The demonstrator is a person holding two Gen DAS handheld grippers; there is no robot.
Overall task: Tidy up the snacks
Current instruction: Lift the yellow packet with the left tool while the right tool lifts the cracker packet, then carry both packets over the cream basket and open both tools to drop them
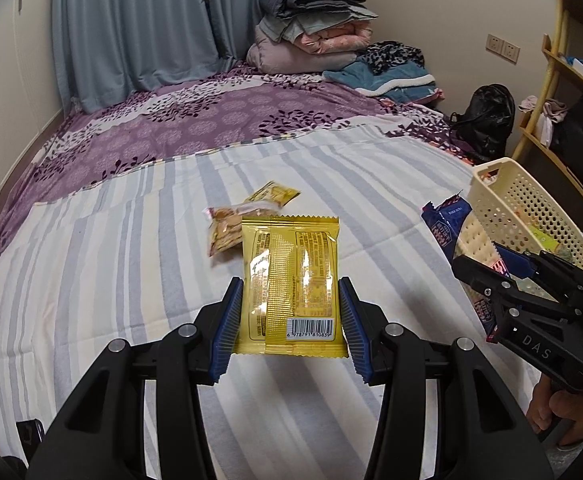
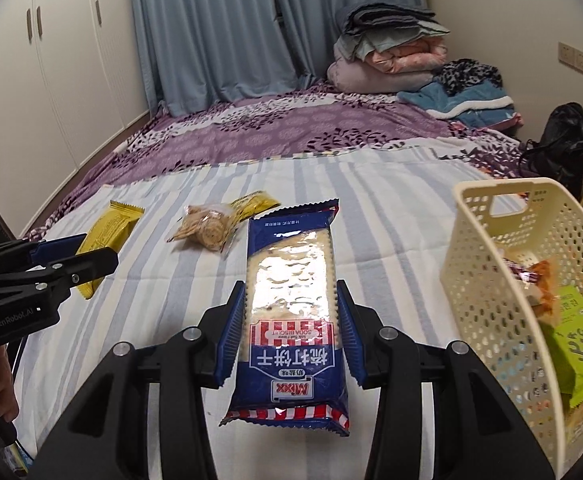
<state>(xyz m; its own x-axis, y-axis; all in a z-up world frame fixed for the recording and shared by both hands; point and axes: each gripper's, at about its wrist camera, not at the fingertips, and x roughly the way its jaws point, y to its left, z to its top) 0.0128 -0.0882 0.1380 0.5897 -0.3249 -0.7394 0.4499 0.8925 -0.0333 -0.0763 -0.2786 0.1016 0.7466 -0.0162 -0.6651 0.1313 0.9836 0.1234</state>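
My left gripper [image 1: 290, 312] is shut on a yellow snack packet [image 1: 291, 284] and holds it above the striped sheet; the packet also shows at the left of the right wrist view [image 2: 107, 236]. My right gripper [image 2: 291, 332] is shut on a blue soda biscuit pack [image 2: 291, 304], held above the bed just left of the cream perforated basket [image 2: 487, 280]. The basket holds several snacks, among them a green packet [image 2: 575, 348]. A clear bag of round crackers [image 2: 205, 230] and a small yellow packet [image 2: 253, 204] lie on the sheet beyond both grippers.
The striped sheet [image 1: 131, 260] covers the near part of the bed, with a purple floral cover [image 1: 211, 120] behind it. Folded quilts [image 1: 311, 36] and clothes are piled at the far end. A black bag [image 1: 487, 120] and a wooden shelf [image 1: 551, 92] stand at the right.
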